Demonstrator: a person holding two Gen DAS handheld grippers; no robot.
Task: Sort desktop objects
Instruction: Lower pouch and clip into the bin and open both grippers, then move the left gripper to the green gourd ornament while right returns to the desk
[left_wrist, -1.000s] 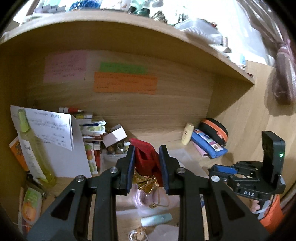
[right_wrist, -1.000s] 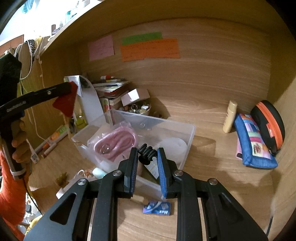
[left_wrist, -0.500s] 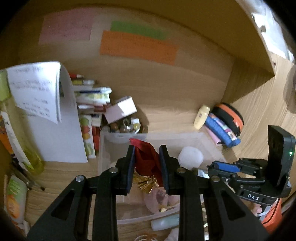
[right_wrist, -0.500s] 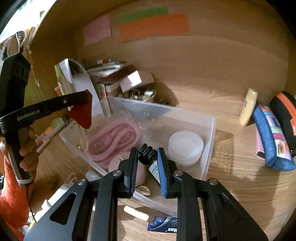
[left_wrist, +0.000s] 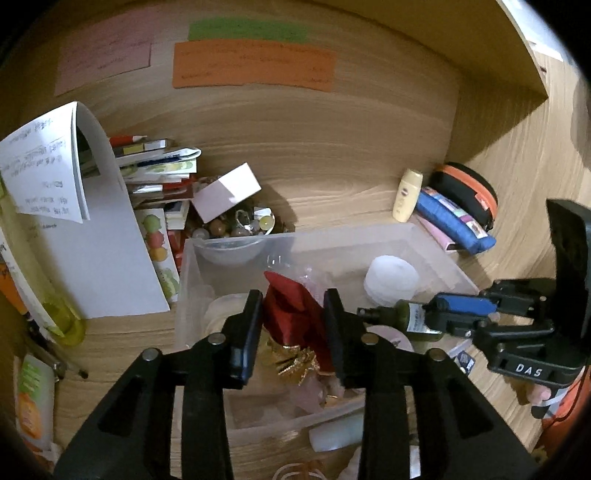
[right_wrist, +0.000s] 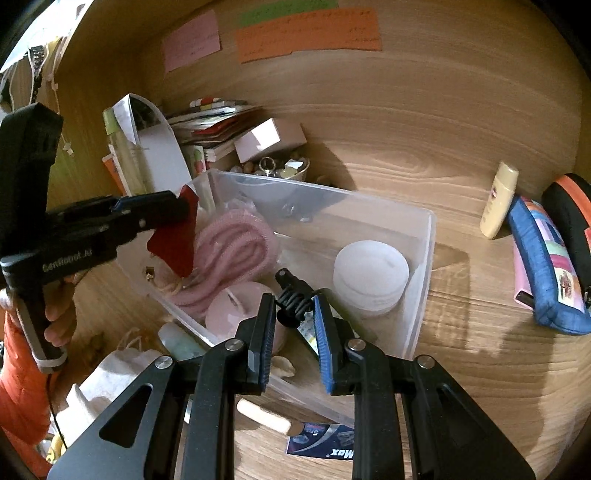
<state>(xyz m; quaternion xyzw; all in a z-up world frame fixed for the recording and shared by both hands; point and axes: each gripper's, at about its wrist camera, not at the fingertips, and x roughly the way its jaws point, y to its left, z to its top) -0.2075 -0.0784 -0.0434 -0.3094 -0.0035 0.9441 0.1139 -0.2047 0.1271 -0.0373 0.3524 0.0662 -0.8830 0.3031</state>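
Observation:
A clear plastic bin sits on the wooden desk. It holds a pink coiled cord, a white round jar and a pink round item. My left gripper is shut on a red pouch with a gold tassel, held over the bin's left part. My right gripper is shut on a dark green spray bottle, held over the bin's front.
Books and a white box are stacked at back left beside a bowl of beads. A cream tube, blue pouch and black-orange case lie right. A blue packet and wooden stick lie before the bin.
Both grippers have moved forward and down over the bin, still holding the red pouch and the spray bottle.

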